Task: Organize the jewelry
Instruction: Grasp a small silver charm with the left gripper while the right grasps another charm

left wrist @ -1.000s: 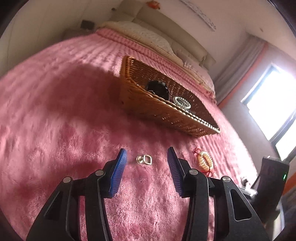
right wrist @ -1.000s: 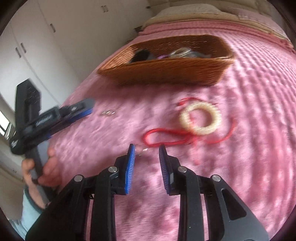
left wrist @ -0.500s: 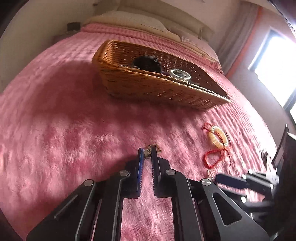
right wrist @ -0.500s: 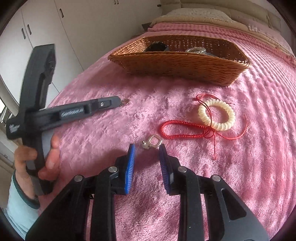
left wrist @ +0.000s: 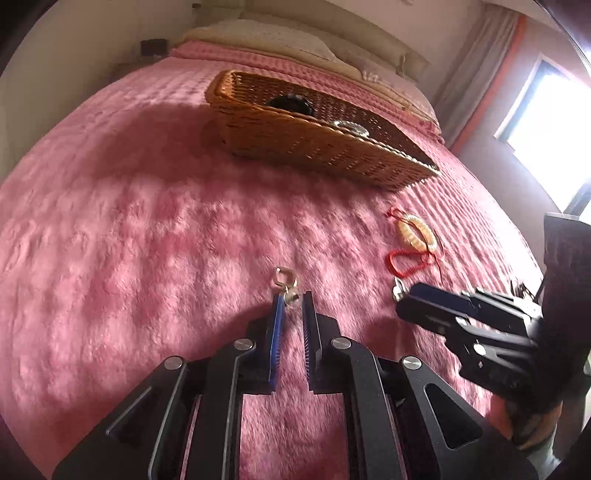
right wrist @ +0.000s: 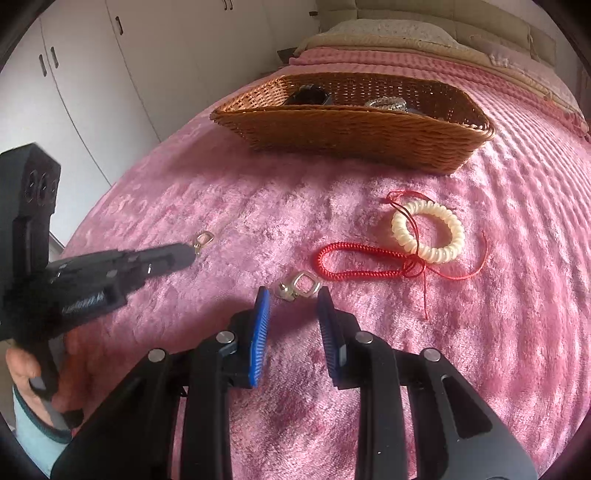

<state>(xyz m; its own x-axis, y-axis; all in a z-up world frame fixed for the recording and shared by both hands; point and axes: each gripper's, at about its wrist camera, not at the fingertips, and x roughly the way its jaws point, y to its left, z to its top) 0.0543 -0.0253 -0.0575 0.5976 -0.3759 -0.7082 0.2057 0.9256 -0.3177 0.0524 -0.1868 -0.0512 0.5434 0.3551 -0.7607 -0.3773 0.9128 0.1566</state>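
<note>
My left gripper (left wrist: 293,295) is shut on a small silver earring (left wrist: 285,282) and holds it just above the pink blanket; it also shows in the right wrist view (right wrist: 202,240). My right gripper (right wrist: 292,295) is open, its fingers on either side of a second silver earring (right wrist: 300,286) lying on the blanket. A cream bead bracelet (right wrist: 428,230) with a red cord (right wrist: 362,262) lies to the right. A wicker basket (right wrist: 354,129) stands beyond, holding a dark round item (right wrist: 308,96) and a silvery piece (right wrist: 388,103).
The pink plush blanket (left wrist: 147,240) covers the whole bed. Pillows (left wrist: 277,33) lie at the head, beyond the basket. White wardrobe doors (right wrist: 92,74) stand to the left of the bed, a bright window (left wrist: 554,110) to the right.
My left gripper closed on the first earring and lifted it slightly. My right gripper moved forward until the second earring lay between its open fingers.
</note>
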